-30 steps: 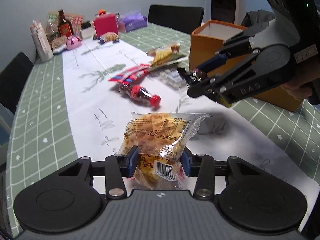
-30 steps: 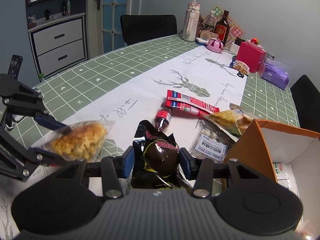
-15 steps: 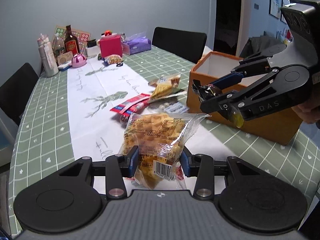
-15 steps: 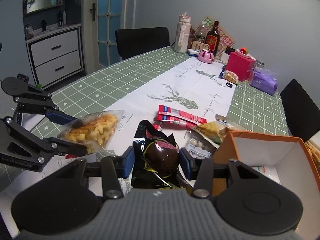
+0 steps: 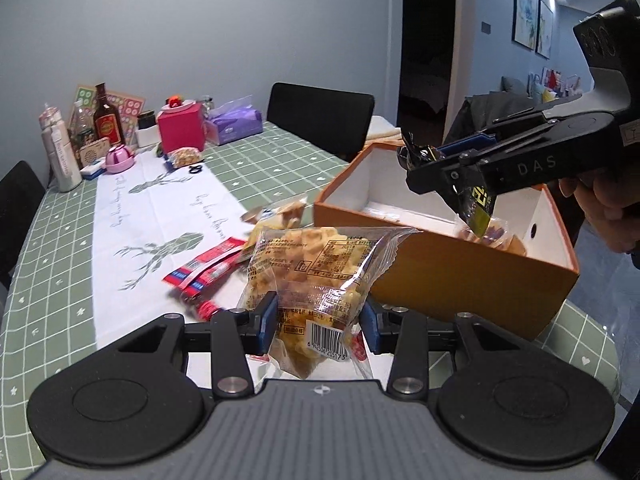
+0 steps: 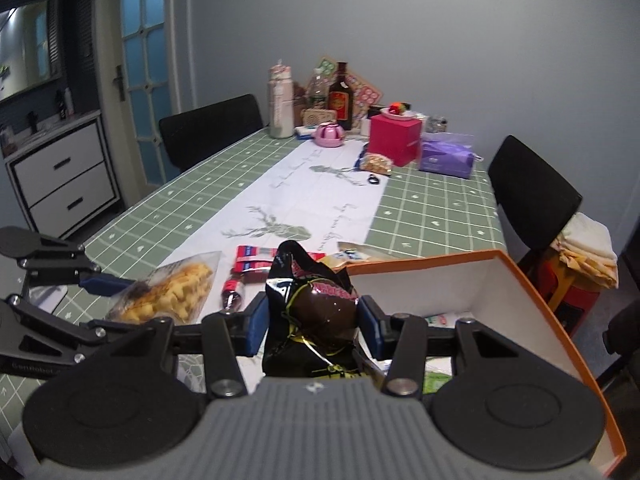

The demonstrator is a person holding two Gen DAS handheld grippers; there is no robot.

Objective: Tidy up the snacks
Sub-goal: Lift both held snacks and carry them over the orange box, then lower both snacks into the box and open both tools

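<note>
A: Left wrist view. The left gripper point(image 5: 318, 322) has its blue pads pressed on both sides of a clear bag of yellow waffle snacks point(image 5: 316, 276), barcode end toward the camera. The bag is held up off the table point(image 5: 52, 280), just beside the near long wall of the orange box point(image 5: 472, 276).

B: And the other tool in that view?

A: The right gripper point(image 5: 448, 168) comes in from the right edge, held by a hand point(image 5: 604, 208). Its fingers are clamped on a black foil snack packet point(image 5: 476, 200), which hangs over the box's open white interior. Some wrapped items lie inside the box; I cannot tell what they are.

B: What lies on the table?

A: Red stick packets point(image 5: 208, 268) lie on the white runner near the box's left end, with another yellow snack bag point(image 5: 280, 216) just behind them. At the far end stand a pink box point(image 5: 180, 132), a purple tissue pack point(image 5: 234, 124) and a dark bottle point(image 5: 106, 120).

B: Right wrist view?

A: The right gripper point(image 6: 312, 326) holds the black foil snack packet point(image 6: 316, 312) between its pads, narrow gap, packet bulging between them. The orange box point(image 6: 548, 308) sits at the near right corner of the table, its open top under and right of the packet.

B: The left tool there?

A: The left gripper point(image 6: 120, 300) enters from the left edge, closed on the bag of yellow waffle snacks point(image 6: 172, 292), above the table's near edge. The red stick packets point(image 6: 256, 258) lie on the runner just beyond.
</note>
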